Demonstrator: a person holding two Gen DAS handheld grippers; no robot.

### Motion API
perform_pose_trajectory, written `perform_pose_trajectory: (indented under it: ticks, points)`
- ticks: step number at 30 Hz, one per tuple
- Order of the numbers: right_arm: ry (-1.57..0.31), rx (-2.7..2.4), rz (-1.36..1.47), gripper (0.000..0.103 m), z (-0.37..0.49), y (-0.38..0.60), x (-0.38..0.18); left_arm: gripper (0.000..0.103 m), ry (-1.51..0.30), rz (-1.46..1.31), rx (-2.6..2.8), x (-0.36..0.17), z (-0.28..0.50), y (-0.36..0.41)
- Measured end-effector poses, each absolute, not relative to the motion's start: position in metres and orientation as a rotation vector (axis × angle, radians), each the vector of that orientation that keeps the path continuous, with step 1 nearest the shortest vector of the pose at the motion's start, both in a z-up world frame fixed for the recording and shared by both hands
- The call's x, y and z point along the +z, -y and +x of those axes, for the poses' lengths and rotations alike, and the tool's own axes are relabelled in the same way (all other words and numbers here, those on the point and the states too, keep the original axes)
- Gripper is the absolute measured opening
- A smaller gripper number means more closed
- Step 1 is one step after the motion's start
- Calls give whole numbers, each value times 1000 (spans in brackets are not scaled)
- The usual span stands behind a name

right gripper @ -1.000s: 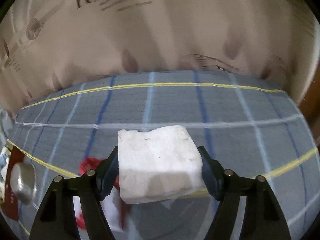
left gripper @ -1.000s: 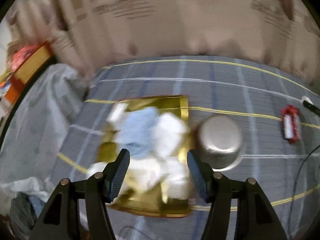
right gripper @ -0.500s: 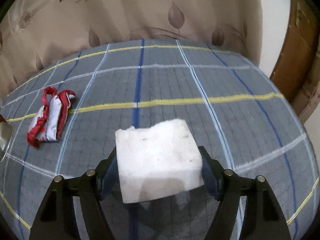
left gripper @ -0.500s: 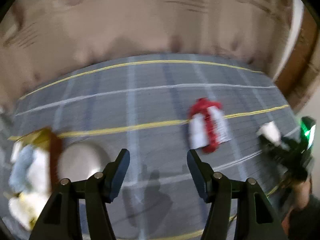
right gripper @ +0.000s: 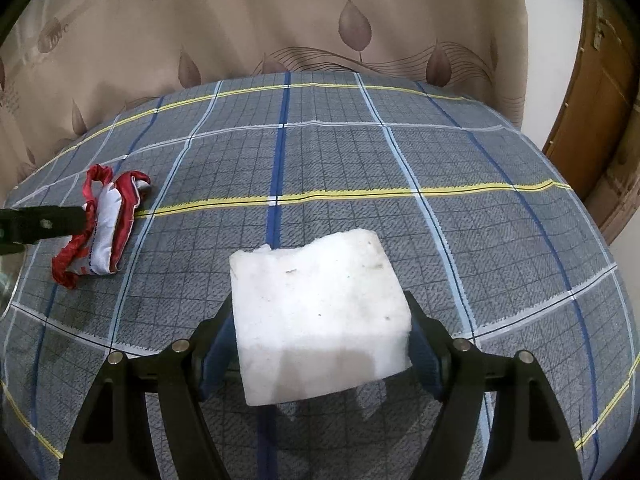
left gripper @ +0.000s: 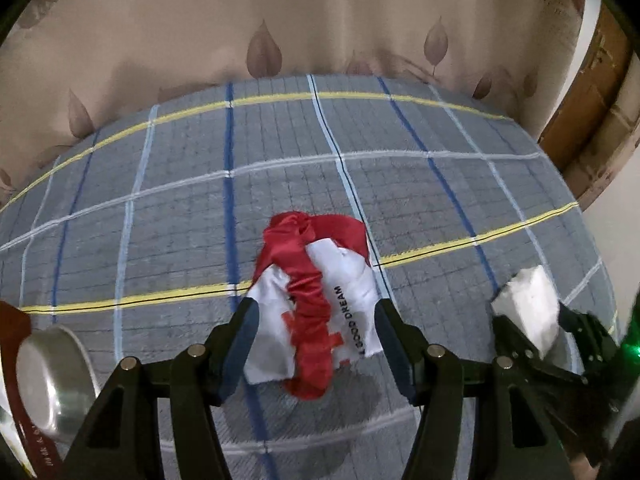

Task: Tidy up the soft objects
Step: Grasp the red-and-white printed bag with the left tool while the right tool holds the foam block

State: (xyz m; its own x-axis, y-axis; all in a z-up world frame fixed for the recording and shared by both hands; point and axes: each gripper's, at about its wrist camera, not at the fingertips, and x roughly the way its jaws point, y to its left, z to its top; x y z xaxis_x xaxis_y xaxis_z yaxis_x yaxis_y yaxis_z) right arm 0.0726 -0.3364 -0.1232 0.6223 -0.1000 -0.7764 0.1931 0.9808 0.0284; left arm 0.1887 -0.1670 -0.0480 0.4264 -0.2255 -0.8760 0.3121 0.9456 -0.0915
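A red and white soft pouch (left gripper: pixel 316 300) printed "GOOD DREAM" lies on the blue-grey plaid sheet (left gripper: pixel 280 168). My left gripper (left gripper: pixel 314 320) is open, its fingers on either side of the pouch's near end, just above it. My right gripper (right gripper: pixel 320 344) is shut on a white foam block (right gripper: pixel 320 320) and holds it above the sheet. The block also shows in the left wrist view (left gripper: pixel 528 304) at the right. The pouch shows in the right wrist view (right gripper: pixel 106 220) at the left, with a left finger (right gripper: pixel 44 224) beside it.
A steel bowl (left gripper: pixel 52 376) stands at the lower left edge beside a dark red box edge (left gripper: pixel 16 320). A beige leaf-print curtain (left gripper: pixel 280 24) hangs behind the bed. A wooden door (right gripper: pixel 600 92) stands at the right.
My left gripper swung right from the gold tray and bowl to the red and white pouch and now straddles it. My right gripper moved right and back, still holding the foam block.
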Motion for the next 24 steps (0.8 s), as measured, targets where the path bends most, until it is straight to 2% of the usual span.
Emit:
perform_pose_trajectory:
  ticks: [6,21,23,24]
  points:
    - [-884,-168,114,74,73,337,-124,62,-1057,155,-326,-67,197,184]
    - [-888,-171,106,74,73,335,-125,62,-1059,86,-262,-88,209,180]
    - [-888,-172,105,74,73,335,-125,59,-1058,97,-261,-88,208,183]
    - [-888,-172,105,74,73,336,-125,52,-1054,102,-264,-87,206,182]
